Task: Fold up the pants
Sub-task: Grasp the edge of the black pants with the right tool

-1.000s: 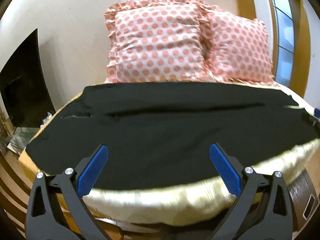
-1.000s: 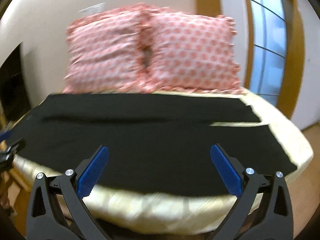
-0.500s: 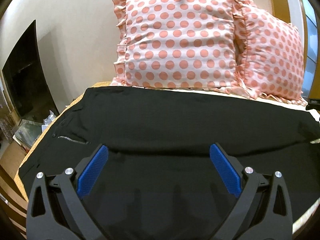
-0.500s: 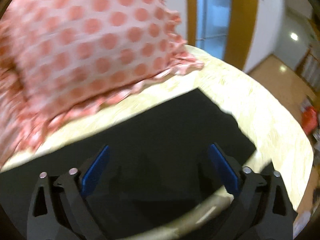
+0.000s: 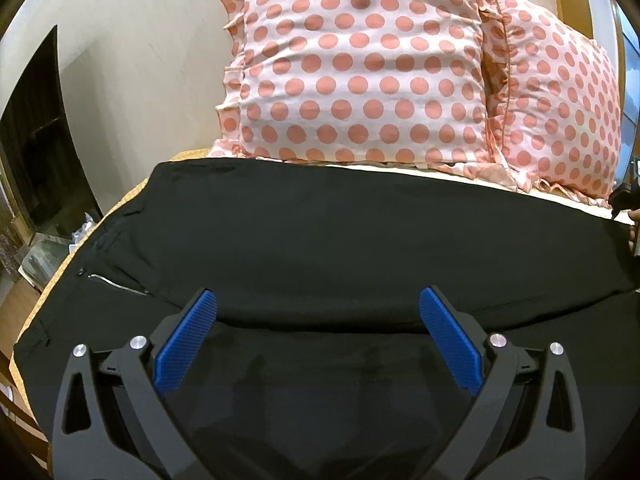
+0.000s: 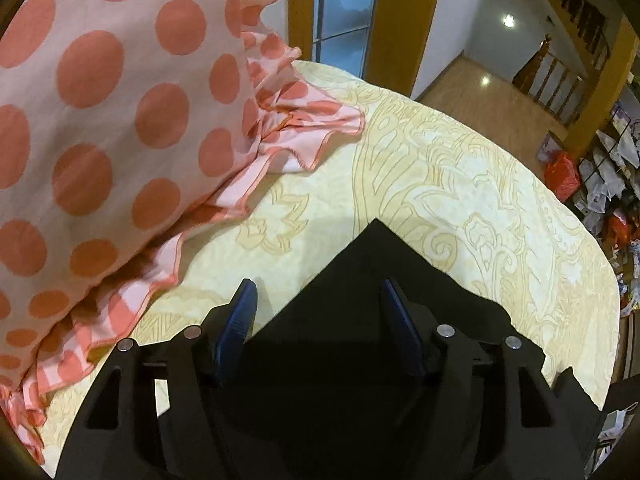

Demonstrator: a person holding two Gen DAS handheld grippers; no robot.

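Black pants lie flat across the bed, waistband and zip at the left, legs running right. My left gripper is open and empty, low over the near leg by the gap between the legs. In the right wrist view the far corner of a leg cuff lies on the cream sheet. My right gripper is open but narrower, its blue pads either side of that corner, not closed on it. It also shows at the right edge of the left wrist view.
Two pink polka-dot pillows lean on the wall behind the pants; one frill lies close to the cuff. The cream patterned sheet runs to the bed's right edge. A dark cabinet stands left.
Both grippers moved in from in front of the bed to low over the pants. The right one swung to the far cuff corner and its jaws narrowed.
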